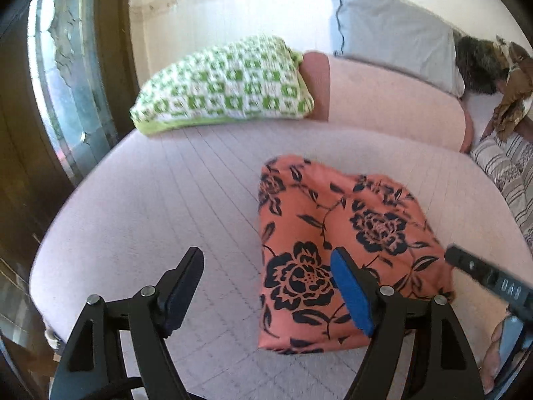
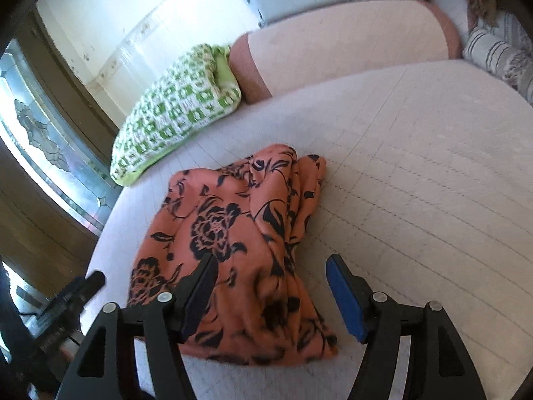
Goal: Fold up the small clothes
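An orange garment with dark flower print lies folded into a thick bundle on the pale pink bed sheet. My left gripper hangs above the bundle's left edge, open, nothing between its fingers. In the right wrist view the same garment lies bunched, with loose folds at its far right corner. My right gripper stands open over the bundle's near right part, lifted off the cloth. The right gripper's finger shows at the right edge of the left wrist view.
A green and white checked pillow lies at the head of the bed beside a pink bolster. A grey pillow leans on the wall. Striped bedding lies at the right. A glazed wooden door stands left.
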### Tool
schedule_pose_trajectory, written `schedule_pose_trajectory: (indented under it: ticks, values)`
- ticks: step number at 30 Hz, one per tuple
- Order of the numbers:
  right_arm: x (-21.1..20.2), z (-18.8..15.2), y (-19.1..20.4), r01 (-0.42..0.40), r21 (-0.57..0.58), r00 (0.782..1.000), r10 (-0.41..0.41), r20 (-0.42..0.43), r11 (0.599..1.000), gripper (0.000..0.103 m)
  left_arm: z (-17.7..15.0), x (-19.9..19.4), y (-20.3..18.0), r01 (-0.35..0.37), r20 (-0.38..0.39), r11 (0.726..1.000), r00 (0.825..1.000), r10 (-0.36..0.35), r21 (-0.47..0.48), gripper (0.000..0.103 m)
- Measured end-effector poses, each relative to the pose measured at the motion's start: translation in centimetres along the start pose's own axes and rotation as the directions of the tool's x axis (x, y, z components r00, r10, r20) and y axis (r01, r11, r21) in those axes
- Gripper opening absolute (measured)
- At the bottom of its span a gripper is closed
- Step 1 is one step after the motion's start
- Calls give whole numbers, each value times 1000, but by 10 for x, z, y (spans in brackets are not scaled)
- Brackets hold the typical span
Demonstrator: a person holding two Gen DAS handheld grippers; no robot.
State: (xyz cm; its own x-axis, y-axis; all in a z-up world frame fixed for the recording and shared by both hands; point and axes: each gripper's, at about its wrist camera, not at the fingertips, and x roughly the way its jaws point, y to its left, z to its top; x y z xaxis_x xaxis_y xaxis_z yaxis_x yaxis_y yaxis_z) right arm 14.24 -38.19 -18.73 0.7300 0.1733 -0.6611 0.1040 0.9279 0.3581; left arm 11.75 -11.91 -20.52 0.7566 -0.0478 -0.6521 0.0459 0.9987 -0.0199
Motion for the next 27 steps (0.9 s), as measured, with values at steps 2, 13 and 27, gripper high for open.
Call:
schedule_pose_trajectory:
  ticks: [2,13,27]
  values:
    - [-18,-8,6,9,-19,1000,-8,27,1000,71,6,-14,3,-8,22,1000,1000,9,-15,79]
    - [-115,-16,38,49,-115,982,-27,189,992,71,27,-95,-3,-66,158,998,985,63,14,80]
    - [-194,-6,82,-9,-196,941,74,330,981,73,46,-159,-6,-138,266,990,955,133,3,81]
